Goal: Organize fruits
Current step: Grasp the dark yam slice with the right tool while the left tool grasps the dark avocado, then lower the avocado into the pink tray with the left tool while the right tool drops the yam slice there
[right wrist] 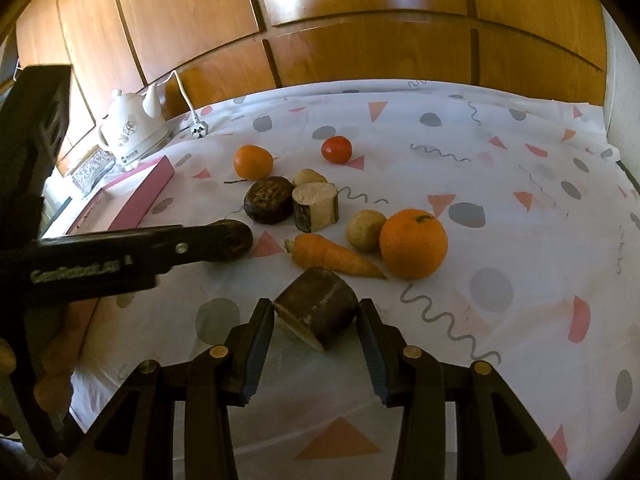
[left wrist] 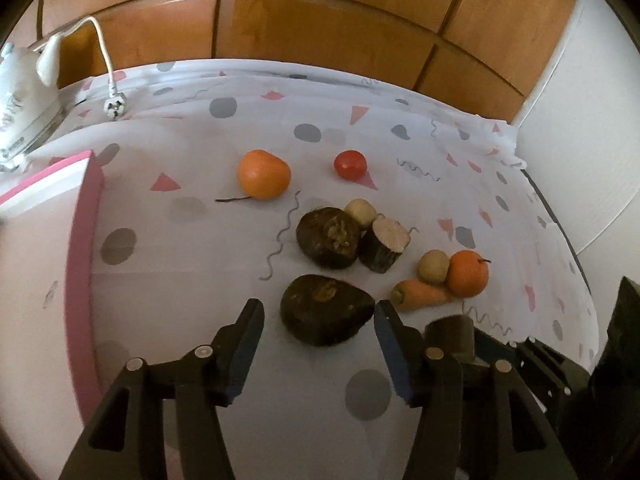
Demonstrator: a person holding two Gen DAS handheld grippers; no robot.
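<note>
Left gripper (left wrist: 319,312) and right gripper (right wrist: 316,312): jaws spread wide.

a white kettle (right wrist: 134,130) (its plug (right wrist: 199,131) lying loose) beside a glass box (right wrist: 91,168), wood panelling (right wrist: 360,20) behind.

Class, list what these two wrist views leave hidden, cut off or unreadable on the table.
- Dark lump, right wrist view: mostly hidden behind the left gripper; only its tip shows.
- Pink box: contents unseen in either view; left wrist frame edge crops it.
- Kettle: its logo is too small to read.
- Cut dark chunk, left wrist view: partly behind the gripper finger.
</note>
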